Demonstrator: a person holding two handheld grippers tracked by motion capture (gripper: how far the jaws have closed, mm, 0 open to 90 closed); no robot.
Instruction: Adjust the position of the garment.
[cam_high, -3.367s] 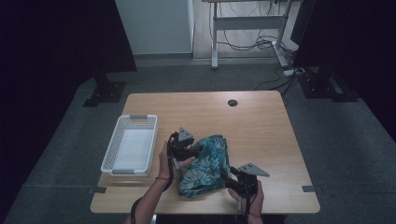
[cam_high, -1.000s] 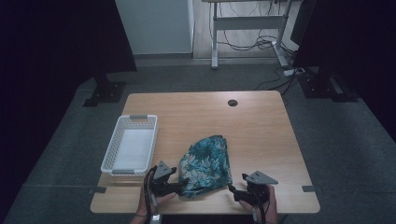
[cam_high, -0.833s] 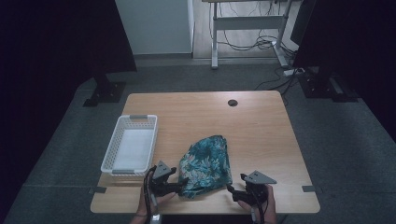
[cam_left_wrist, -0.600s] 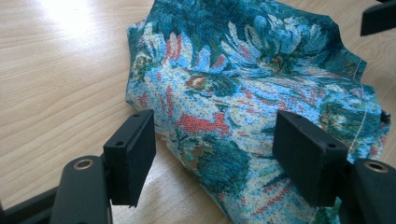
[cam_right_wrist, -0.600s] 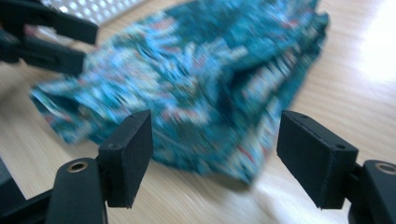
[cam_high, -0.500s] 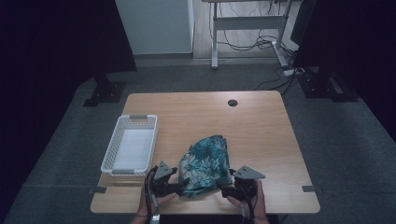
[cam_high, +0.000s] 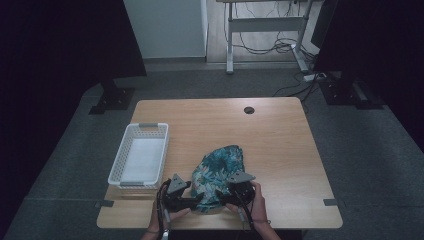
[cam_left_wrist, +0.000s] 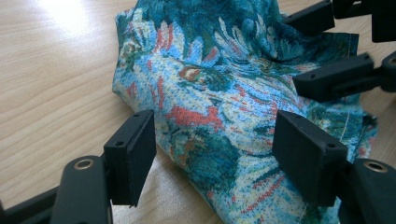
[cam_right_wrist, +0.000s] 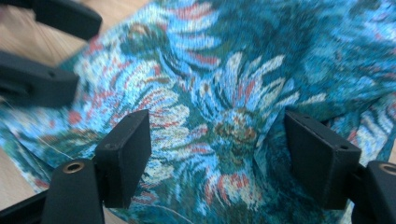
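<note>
- The wooden table (cam_high: 280, 135) has a pale, grained top with a small dark round hole (cam_high: 249, 110) near its far edge; the far half is bare.
- A white slatted plastic basket (cam_high: 140, 161), rectangular, sits at the near left, just left of the cloth, with nothing in it.
- The floral cloth (cam_high: 218, 172), a crumpled teal fabric with red and pale flowers, lies at the near middle of the table; its near edge is hidden behind both grippers.
- The right gripper (cam_high: 223, 195) reaches over the cloth's near right, jaws spread wide with fabric between them, pads not pressing.
- The left gripper (cam_high: 196, 201) rests at the cloth's near left corner, jaws spread, a fold lying between them unpinched.
- The hands are cut off at the near edge of the high view.
</note>
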